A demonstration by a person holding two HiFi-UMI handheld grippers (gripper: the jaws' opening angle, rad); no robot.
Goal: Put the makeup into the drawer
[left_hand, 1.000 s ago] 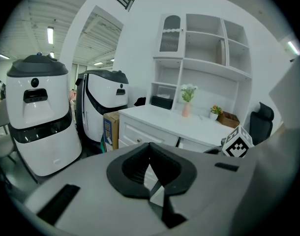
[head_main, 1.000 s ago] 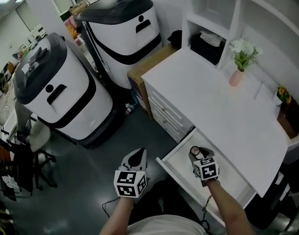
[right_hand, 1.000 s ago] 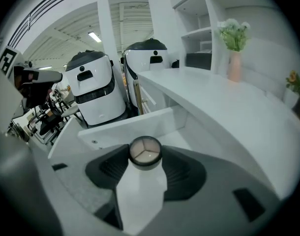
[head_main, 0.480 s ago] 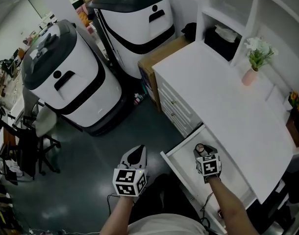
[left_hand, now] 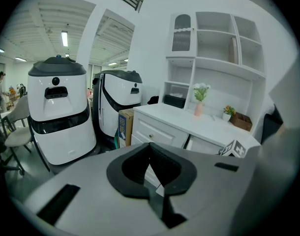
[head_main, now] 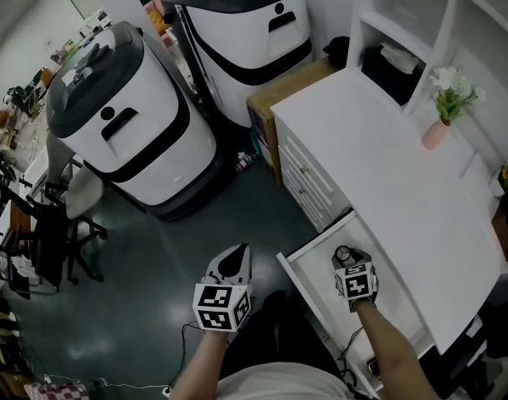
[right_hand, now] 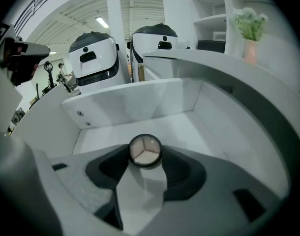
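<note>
A round black-rimmed makeup compact (right_hand: 145, 150) with a pale three-part face sits between the pads of my right gripper (right_hand: 145, 157), which is shut on it. In the head view that gripper (head_main: 346, 255) points down into the open white drawer (head_main: 314, 267), with the compact (head_main: 344, 252) at its tip near the drawer's left end. The drawer's floor (right_hand: 189, 127) lies close below the compact, bare. My left gripper (head_main: 235, 258) hangs over the dark floor left of the drawer. Its jaws meet at the tips (left_hand: 150, 146), with nothing between them.
The white desk (head_main: 404, 182) carries a pink vase of flowers (head_main: 441, 127), with shelves behind it. Two large white-and-black machines (head_main: 129, 132) and a cardboard box (head_main: 279, 94) stand left of the desk. A chair (head_main: 67, 215) is at the far left.
My right gripper has sunk a little deeper into the drawer, still holding the compact. The left gripper has drifted slightly, still over the floor.
</note>
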